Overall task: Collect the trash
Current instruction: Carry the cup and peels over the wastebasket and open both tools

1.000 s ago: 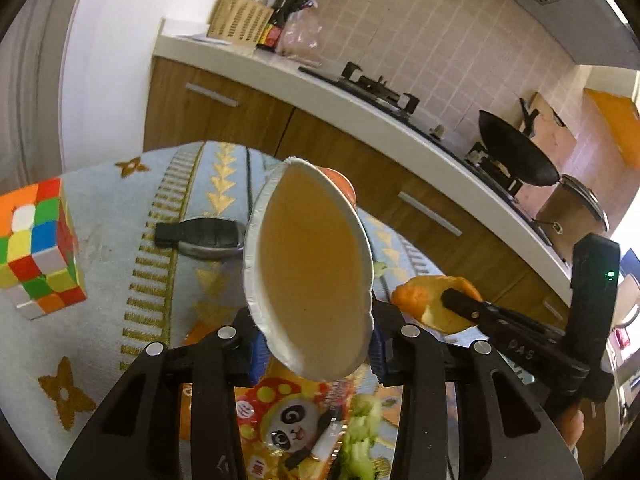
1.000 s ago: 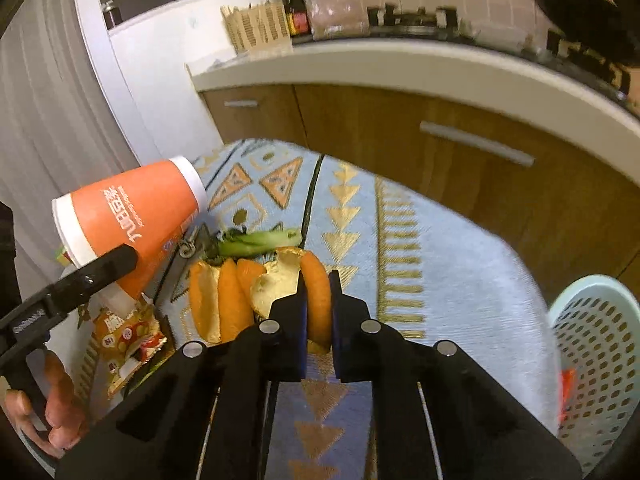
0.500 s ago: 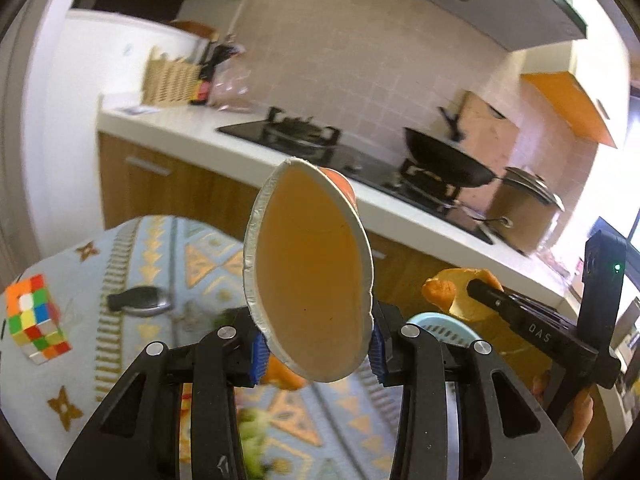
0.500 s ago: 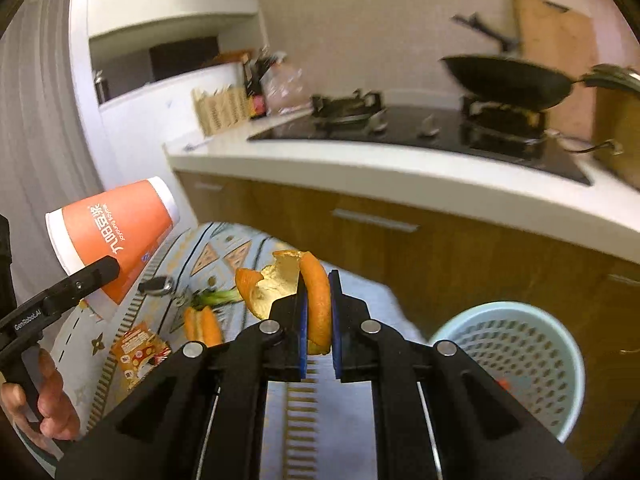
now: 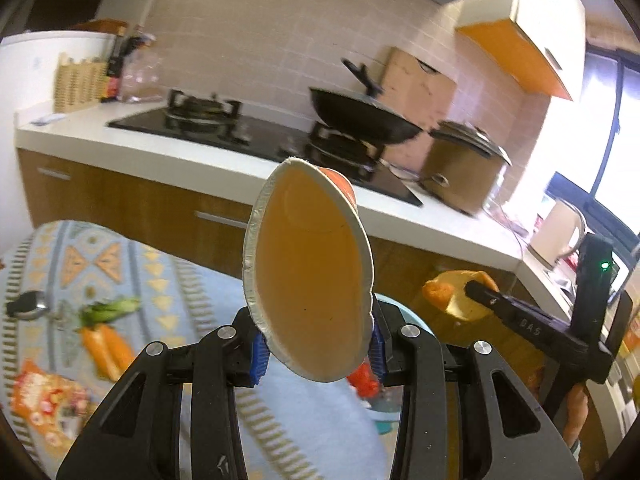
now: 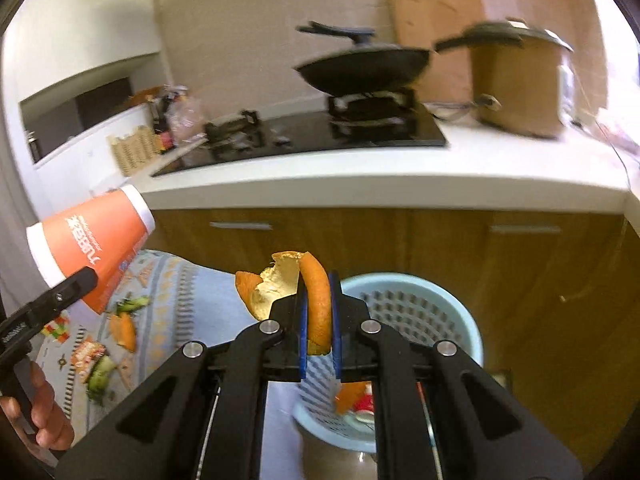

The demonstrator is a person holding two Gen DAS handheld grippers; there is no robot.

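orange peel [image 6: 316, 304] pinched in right gripper [image 6: 319, 312]; left gripper [image 5: 316, 350] clamps paper cup [image 5: 308, 276].

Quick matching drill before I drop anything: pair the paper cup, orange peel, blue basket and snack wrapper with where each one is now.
Things:
1. paper cup
2. orange peel
3. blue basket
4. snack wrapper

Places:
A. lying on the patterned cloth
B. clamped in the right claw
C. on the floor by the cabinets
D. clamped in the left claw

Pairs: 1-D, 2-B, 3-C, 4-A
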